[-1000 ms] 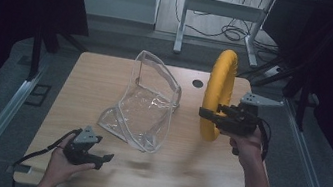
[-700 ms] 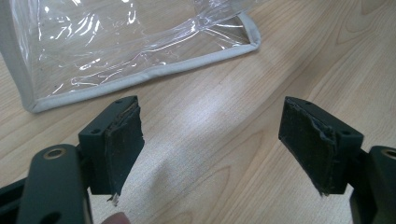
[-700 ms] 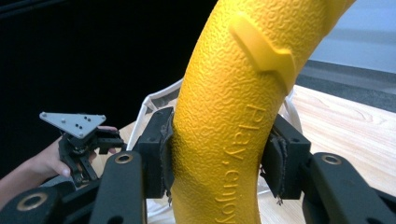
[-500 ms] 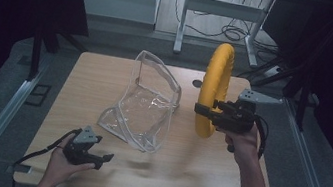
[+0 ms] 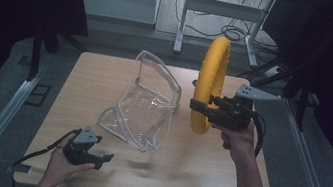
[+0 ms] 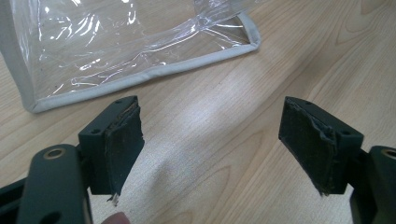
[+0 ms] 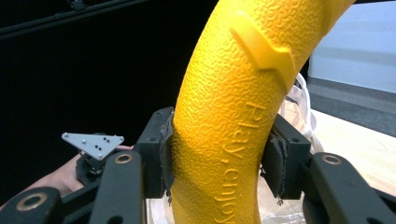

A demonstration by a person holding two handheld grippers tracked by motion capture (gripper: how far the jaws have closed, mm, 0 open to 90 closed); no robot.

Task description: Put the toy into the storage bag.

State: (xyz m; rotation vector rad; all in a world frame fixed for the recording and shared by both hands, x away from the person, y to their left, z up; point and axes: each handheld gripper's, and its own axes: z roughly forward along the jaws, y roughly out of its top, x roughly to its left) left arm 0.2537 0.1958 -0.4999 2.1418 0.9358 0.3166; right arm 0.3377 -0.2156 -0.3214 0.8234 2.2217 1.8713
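Yellow textured plastic: ring [image 5: 209, 82], large, embossed with lettering, held upright on edge right of centre in the high view, lower arc just above the surface [image 5: 106, 79].

Holder: right gripper [image 5: 201, 108], fingers [image 7: 156, 151] closed on the ring's lower arc, one pad on each side of the tube; the right gripper view shows both pads pressed against the pebbled skin.

Adjacent: clear plastic bag [image 5: 145, 105] with pale piped edging, centre of frame, standing slumped with its mouth facing the ring; ring and bag near but apart.

Further out: left gripper [image 5: 94, 155], lower left of frame, resting low at the surface's near edge, fingers [image 6: 119, 140] spread wide with nothing between them; bag's bottom seam lies just ahead of them in the left gripper view.

Risks, as judged:
- Ring is tall and held low on a rounded tube; it may pivot or slip in the pads if swung quickly.
- Bag is limp and unsupported; a nudge from the ring could fold its mouth shut or push it across the surface, since the left gripper is not steadying it.
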